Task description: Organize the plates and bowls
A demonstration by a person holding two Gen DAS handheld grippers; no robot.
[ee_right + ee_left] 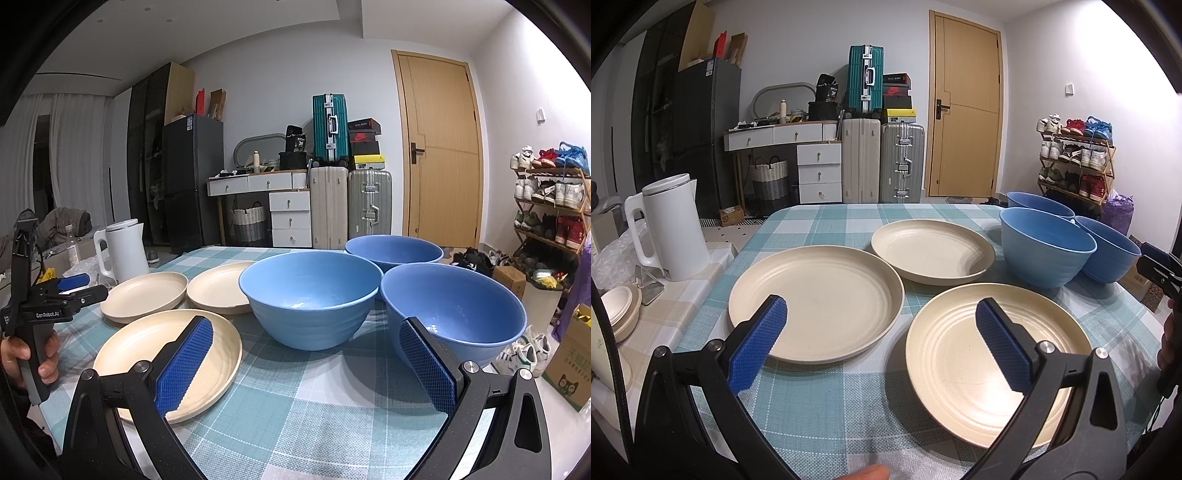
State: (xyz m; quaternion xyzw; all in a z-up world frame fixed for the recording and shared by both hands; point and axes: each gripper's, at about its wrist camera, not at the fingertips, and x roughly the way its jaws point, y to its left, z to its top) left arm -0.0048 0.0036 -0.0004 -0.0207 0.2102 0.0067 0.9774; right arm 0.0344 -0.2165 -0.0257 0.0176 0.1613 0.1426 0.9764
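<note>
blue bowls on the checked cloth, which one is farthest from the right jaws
The round blue plastic bowl at the back, by the table's far edge. The other two blue bowls stand in front of it, side by side, nearer the open right gripper.

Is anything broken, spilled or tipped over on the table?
No, nothing stands out. The three cream plates lie flat and apart on the checked tablecloth. The three blue bowls sit upright and look empty. Both claws, left and right, are open and hold nothing.
</note>
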